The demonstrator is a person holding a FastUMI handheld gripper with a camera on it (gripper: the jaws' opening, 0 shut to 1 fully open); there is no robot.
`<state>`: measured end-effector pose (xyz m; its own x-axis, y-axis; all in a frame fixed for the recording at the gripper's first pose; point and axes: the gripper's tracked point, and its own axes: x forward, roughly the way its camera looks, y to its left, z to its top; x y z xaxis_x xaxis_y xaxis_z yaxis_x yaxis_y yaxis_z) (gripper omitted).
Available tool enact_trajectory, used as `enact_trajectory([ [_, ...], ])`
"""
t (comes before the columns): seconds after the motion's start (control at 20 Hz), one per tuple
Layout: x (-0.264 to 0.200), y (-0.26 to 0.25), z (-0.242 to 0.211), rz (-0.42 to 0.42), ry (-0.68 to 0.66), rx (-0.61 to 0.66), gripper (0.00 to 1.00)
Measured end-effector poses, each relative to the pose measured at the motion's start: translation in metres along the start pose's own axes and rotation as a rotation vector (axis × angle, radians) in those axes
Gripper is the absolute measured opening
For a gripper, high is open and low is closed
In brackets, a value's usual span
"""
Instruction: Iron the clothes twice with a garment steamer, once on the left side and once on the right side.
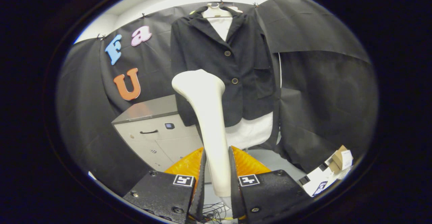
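The gripper (217,170) is closed on the steamer (206,116): both fingers (201,180) press flat against opposite sides of its handle. The handle is smooth, white, hard plastic, narrow between the fingers and rising upright, slightly tilted, before flaring into a broad rounded head above them. Each finger carries a ribbed inner face and a square marker tag (184,180) on its housing.

Beyond the steamer head hangs the jacket (222,62), a dark matte woven fabric with notched lapels and two round buttons, on a hanger (216,9) over a white garment (249,133) whose hem shows below the jacket edge. The steamer head stands in front of the jacket's lower left front; whether it touches the cloth cannot be told.

Ahead and left of the fingers stands a cabinet (152,129), boxy, pale, smooth-faced, with a dark slot handle; its top edge reaches the jacket hem. Right of the fingers lie cardboard boxes (332,170), sharp-cornered. Open room lies between the cabinet and boxes, below the jacket. Thin wires (216,212) lie under the fingers.
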<state>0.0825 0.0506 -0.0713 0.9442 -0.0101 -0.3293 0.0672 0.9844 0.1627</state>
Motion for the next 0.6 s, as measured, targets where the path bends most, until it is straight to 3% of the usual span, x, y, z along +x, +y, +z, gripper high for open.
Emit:
enact_trajectory([
  [0.6,-0.018,0.009,-0.011,0.038,0.008,-0.002,0.35],
])
